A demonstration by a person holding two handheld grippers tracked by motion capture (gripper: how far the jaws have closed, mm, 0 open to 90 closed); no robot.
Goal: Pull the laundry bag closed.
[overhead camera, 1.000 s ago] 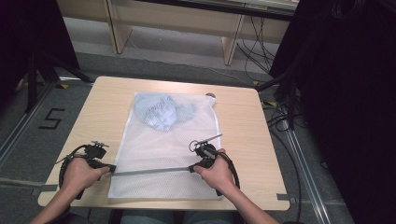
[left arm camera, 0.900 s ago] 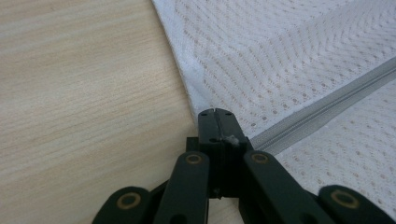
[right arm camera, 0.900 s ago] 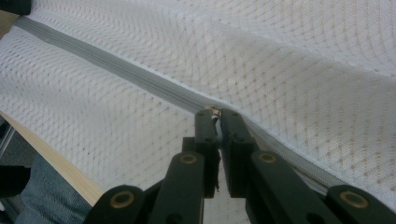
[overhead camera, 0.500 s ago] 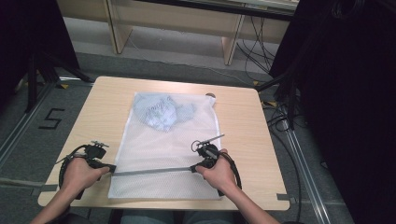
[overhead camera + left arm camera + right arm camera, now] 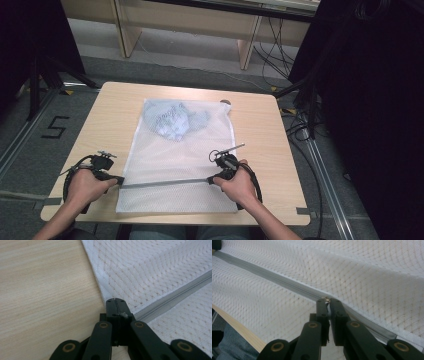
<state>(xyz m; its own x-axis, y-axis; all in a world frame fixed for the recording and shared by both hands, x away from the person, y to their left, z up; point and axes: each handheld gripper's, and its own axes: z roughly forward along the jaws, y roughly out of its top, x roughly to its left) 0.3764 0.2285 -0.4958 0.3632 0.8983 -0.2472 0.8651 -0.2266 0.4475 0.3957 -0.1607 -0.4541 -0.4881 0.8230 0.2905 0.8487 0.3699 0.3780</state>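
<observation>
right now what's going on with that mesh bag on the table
A person is working the grey zipper of a white mesh laundry bag lying flat on the wooden table, with bluish clothing inside at its far end. The left hand-held gripper is shut on the bag's edge at the zipper's end. The right hand-held gripper is shut on the zipper pull, partway along the track.

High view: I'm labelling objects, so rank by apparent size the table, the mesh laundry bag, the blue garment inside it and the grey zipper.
1. Table
2. Mesh laundry bag
3. Blue garment
4. Grey zipper, long but very thin
</observation>
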